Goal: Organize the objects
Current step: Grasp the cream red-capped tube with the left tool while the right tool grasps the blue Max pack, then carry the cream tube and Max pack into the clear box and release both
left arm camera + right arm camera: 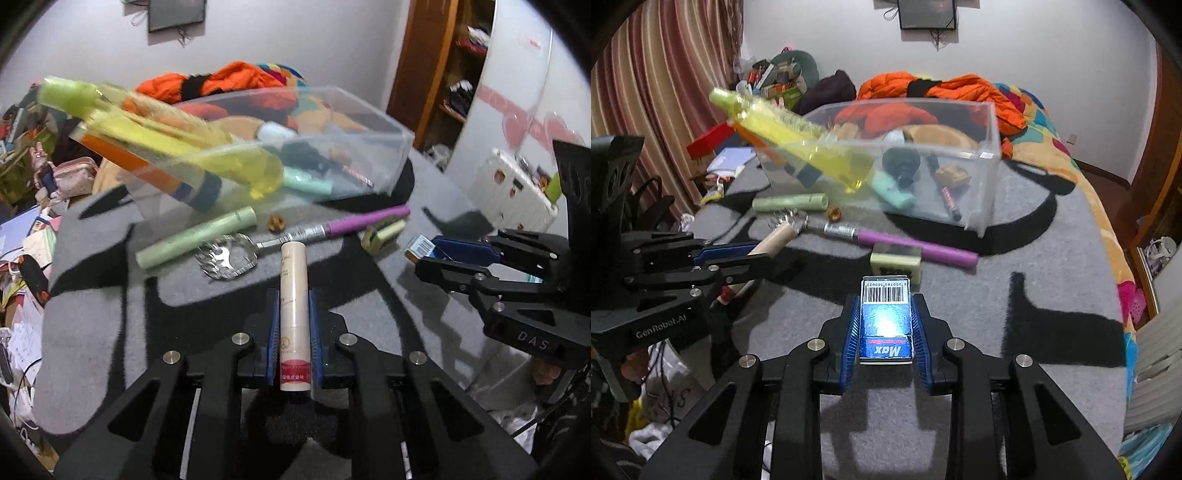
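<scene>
My left gripper (294,306) is shut on a cream tube (293,314) with a red label, held above the grey mat; it also shows in the right wrist view (772,242). My right gripper (885,310) is shut on a small blue box (885,323) with a barcode and "Max" printed on it; it also shows in the left wrist view (424,249). A clear plastic bin (982,177) stands ahead, holding a yellow spray bottle (812,147), a mint tube (894,192) and small items.
On the mat (1034,277) before the bin lie a green roll (790,203), a purple-handled fork tool (905,245), a pale green sharpener-like block (895,260) and a small nut (834,213). Orange clothes (960,88) lie behind. Clutter lies at the left.
</scene>
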